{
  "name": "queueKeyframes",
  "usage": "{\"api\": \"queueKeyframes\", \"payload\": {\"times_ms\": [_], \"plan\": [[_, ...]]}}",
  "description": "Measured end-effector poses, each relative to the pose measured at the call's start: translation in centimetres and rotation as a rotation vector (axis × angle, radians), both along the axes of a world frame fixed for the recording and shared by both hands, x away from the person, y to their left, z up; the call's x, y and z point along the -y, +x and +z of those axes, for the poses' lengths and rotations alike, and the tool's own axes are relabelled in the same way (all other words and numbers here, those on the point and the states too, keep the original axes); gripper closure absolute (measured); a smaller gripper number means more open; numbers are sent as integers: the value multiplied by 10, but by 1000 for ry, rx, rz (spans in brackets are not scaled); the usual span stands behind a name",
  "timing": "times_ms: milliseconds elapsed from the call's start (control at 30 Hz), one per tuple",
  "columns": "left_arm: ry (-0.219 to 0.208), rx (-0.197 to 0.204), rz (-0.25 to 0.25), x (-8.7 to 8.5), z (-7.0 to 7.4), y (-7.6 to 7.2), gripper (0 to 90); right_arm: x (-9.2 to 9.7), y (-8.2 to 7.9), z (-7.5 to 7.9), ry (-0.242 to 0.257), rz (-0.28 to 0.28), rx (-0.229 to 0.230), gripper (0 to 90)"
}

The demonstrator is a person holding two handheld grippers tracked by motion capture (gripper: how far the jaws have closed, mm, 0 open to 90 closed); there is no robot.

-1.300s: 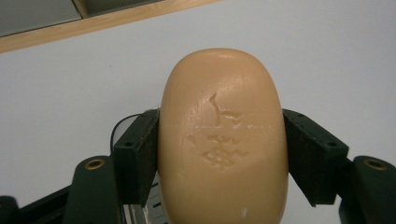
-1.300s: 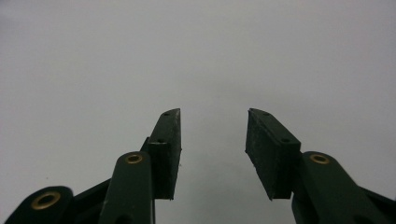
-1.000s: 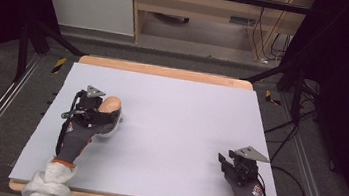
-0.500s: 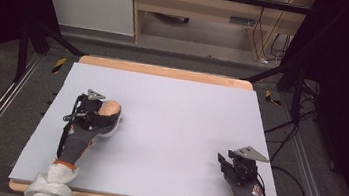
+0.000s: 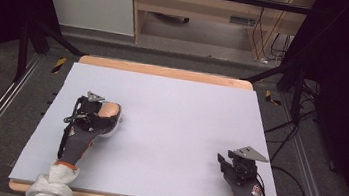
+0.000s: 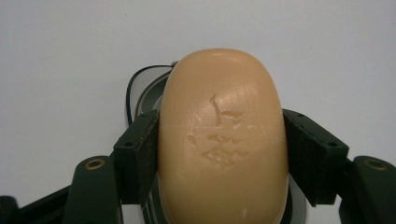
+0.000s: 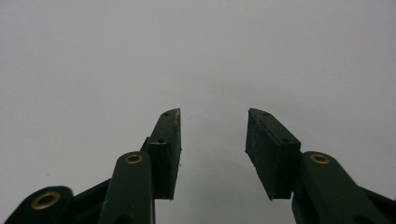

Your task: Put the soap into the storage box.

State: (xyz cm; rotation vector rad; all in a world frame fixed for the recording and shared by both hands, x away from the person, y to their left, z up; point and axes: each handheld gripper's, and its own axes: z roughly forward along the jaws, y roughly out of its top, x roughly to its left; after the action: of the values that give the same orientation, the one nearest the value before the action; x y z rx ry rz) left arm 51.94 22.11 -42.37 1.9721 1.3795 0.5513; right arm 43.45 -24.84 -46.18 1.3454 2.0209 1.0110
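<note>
The table (image 5: pixel 172 102) spreads pale and bare across the middle of the high view, and at its left my left claw (image 5: pixel 105 114) is clamped on a tan bar of soap (image 6: pixel 223 140) over a small dish (image 6: pixel 140 93) — in the left gripper view the bar sits dead centre, pads on both flanks. Soap is slick, so I judge that a tilt or hard squeeze could squirt it out onto the table — while my right claw (image 7: pixel 212 140), lower right, stands apart and empty, too far off to catch it.

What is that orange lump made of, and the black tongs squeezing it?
The lump looks like a bar of soap: waxy, matte tan, with a stamped mark and small nicks. The left tongs look like hard black plastic, with rough rubbery pads and brass-coloured rivets.
</note>
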Motion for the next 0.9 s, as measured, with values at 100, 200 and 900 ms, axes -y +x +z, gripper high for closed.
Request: {"api": "queueKeyframes", "payload": {"times_ms": [100, 200, 900], "plan": [[3, -1, 0, 1, -1, 0, 319, 0, 0, 0, 0, 0, -1, 553], [2, 0, 2, 1, -1, 1, 318, 0, 0, 0, 0, 0, -1, 552], [-25, -5, 7, 1, -5, 0, 313, -1, 0, 0, -1, 1, -3, 546]]}}
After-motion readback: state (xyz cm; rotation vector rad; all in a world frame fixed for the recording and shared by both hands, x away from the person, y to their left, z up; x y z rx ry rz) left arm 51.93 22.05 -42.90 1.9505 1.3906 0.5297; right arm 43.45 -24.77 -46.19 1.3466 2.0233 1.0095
